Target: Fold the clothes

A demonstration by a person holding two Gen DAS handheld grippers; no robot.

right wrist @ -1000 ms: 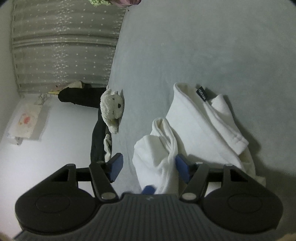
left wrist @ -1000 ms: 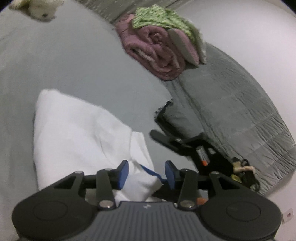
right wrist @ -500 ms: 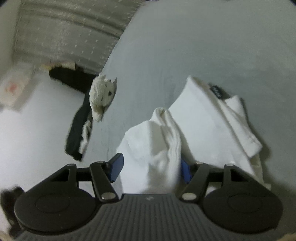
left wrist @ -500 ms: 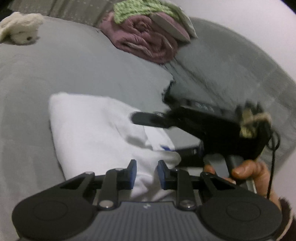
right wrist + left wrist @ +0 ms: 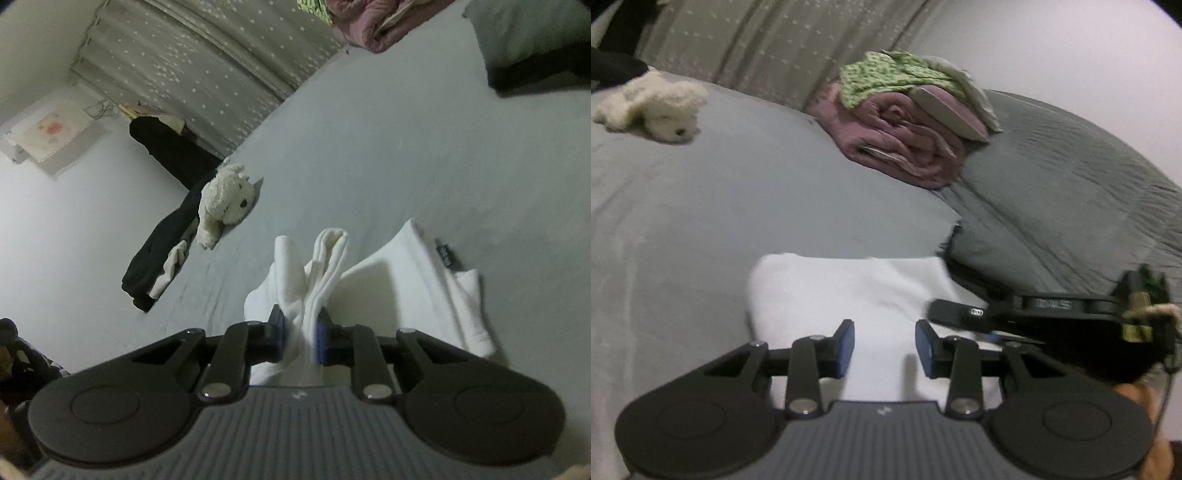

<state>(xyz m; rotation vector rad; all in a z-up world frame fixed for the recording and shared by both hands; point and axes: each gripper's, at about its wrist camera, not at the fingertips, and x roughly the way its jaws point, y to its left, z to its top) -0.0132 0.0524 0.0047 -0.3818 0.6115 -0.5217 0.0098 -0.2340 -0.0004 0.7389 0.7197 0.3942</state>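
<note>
A white garment [image 5: 849,291] lies partly folded on the grey bed [image 5: 701,206]. My left gripper [image 5: 884,345] is open, its blue pads either side of the cloth without pinching it. My right gripper [image 5: 300,334] is shut on a bunched fold of the white garment [image 5: 399,273] and lifts it off the bed; a dark label shows on its far edge. The right gripper also shows in the left wrist view [image 5: 1052,314], low on the right, over the garment's edge.
A rolled pink blanket with a green cloth on it [image 5: 905,129] lies at the back. A white plush toy [image 5: 657,107] sits far left, also in the right wrist view [image 5: 229,203]. A grey quilt [image 5: 1071,177] lies right. Dark clothes [image 5: 162,251] hang off the bed edge.
My right gripper has shut on a fold of the white garment and raised it. My left gripper narrowed, then opened again. Both views have tilted up.
</note>
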